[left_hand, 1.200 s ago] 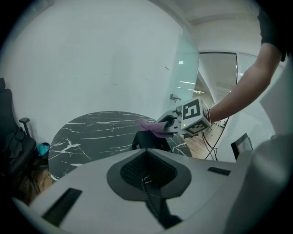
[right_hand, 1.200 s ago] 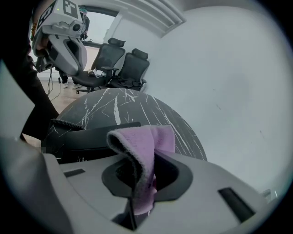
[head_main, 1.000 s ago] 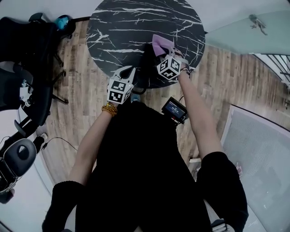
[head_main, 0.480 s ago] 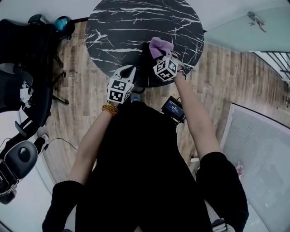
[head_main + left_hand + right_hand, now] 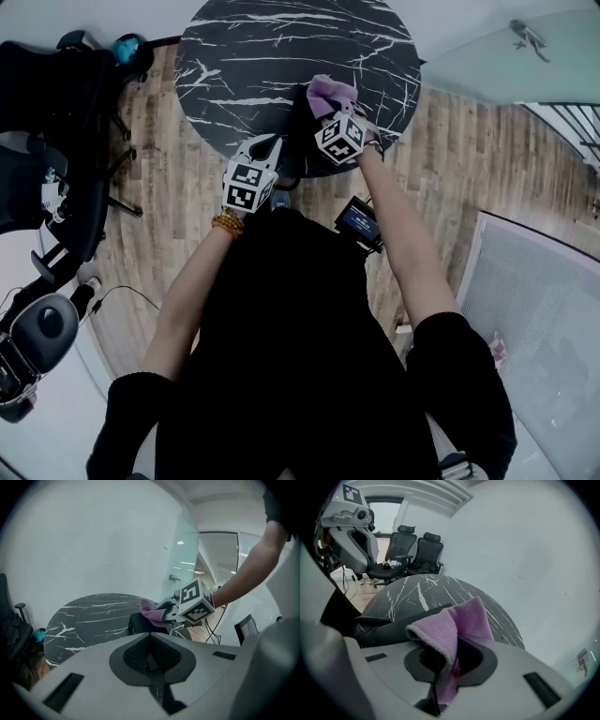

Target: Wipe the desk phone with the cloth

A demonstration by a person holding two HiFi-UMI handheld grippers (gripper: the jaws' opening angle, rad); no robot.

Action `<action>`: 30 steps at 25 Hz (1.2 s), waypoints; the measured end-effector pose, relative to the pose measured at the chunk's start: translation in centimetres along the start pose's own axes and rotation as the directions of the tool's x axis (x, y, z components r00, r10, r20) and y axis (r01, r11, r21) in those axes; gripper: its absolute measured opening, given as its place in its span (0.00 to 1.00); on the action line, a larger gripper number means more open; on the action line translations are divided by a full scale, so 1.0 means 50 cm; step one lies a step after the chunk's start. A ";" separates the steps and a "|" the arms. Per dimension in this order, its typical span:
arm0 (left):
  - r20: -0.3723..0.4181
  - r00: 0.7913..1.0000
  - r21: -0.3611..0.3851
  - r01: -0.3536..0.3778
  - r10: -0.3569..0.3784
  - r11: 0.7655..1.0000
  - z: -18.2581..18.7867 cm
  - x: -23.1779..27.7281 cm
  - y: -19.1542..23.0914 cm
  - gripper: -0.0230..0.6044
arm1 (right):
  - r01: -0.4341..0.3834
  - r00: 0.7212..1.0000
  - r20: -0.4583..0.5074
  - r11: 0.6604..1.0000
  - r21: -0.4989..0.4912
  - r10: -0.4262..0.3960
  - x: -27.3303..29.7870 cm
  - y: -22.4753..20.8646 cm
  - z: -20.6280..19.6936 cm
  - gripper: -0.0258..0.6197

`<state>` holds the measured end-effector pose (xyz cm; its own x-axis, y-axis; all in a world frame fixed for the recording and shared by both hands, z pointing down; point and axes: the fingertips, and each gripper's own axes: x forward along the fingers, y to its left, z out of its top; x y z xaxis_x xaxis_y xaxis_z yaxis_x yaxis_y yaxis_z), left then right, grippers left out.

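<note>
Scene: you stand at a round black marbled bench (image 5: 262,56) on a wooden floor (image 5: 469,169), with 1 hand-held gripper in each hand.
Desk phone (image 5: 298,120): a dark, low unit near the bench edge closest to you. The right gripper view shows its coiled cord (image 5: 370,619) at the near side.
Cloth (image 5: 330,94): purple and fleecy, bunched in a loose fold over the far right part of the phone. You cannot tell from any view whether it presses on the phone's surface.
Right hand-held gripper (image 5: 336,114): its jaws are closed on the cloth, which is pinched between them, rises up and flops forward over the phone.
Left hand-held gripper (image 5: 265,142): its jaws are together with nothing between them. It sits at the bench's near edge, just left of the phone and not touching it.
Your arms: both are bare, reaching forward from black short sleeves, and a beaded bracelet (image 5: 226,224) is on your left wrist.
Surroundings: black office chairs (image 5: 417,555) stand beyond the bench to your left.
</note>
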<state>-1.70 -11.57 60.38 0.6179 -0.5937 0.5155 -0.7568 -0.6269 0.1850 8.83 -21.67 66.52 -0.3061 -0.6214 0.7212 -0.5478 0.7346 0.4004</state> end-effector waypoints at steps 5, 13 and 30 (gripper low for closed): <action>-0.002 1.000 0.001 0.003 -0.003 1.000 -0.002 0.001 -0.002 0.06 | -0.004 1.000 -0.007 1.000 0.011 0.004 -0.001 0.007 -0.001 0.13; 0.001 1.000 0.003 0.012 -0.012 1.000 0.001 0.005 -0.011 0.06 | 0.002 1.000 -0.016 1.000 0.027 -0.001 -0.002 0.023 -0.006 0.13; 0.003 1.000 0.003 0.009 -0.009 1.000 -0.002 -0.002 -0.011 0.06 | 0.016 0.999 -0.030 0.998 0.053 -0.014 -0.009 0.048 -0.011 0.13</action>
<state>-1.36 -11.13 60.29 0.6249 -0.5896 0.5117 -0.7508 -0.6336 0.1867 8.10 -19.50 67.46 -0.2744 -0.6232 0.7324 -0.5928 0.7093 0.3815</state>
